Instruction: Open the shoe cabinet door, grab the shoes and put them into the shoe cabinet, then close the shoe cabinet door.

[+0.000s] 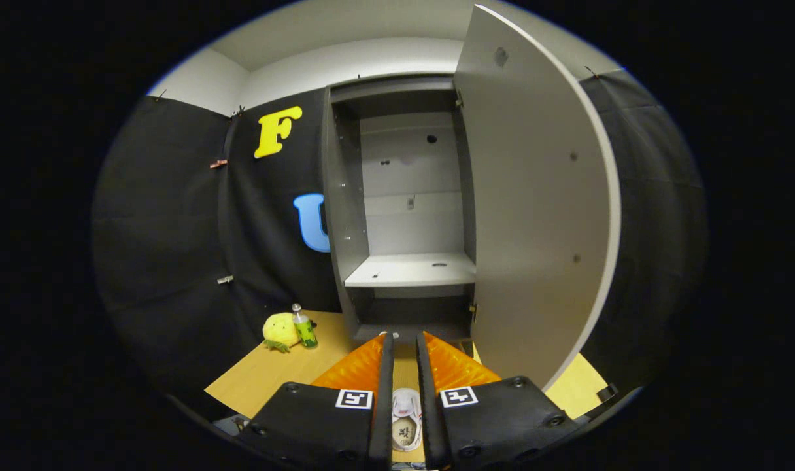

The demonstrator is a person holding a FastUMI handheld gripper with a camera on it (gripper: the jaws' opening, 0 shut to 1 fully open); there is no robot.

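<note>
The grey shoe cabinet stands on the wooden table straight ahead. Its door is swung wide open to the right, and a pale shelf inside carries nothing. My gripper points at the cabinet's base, its tips just short of the bottom edge. Its fingers stand a narrow gap apart, and bare table shows between them. A white shoe lies on the table below the gripper, seen through the gap near the finger bases with its opening up. The rest of the shoe is hidden under the fingers.
A yellow plush toy and a small green bottle stand on the table left of the cabinet, against the black cloth wall. The open door's lower edge hangs over the table just right of my fingers.
</note>
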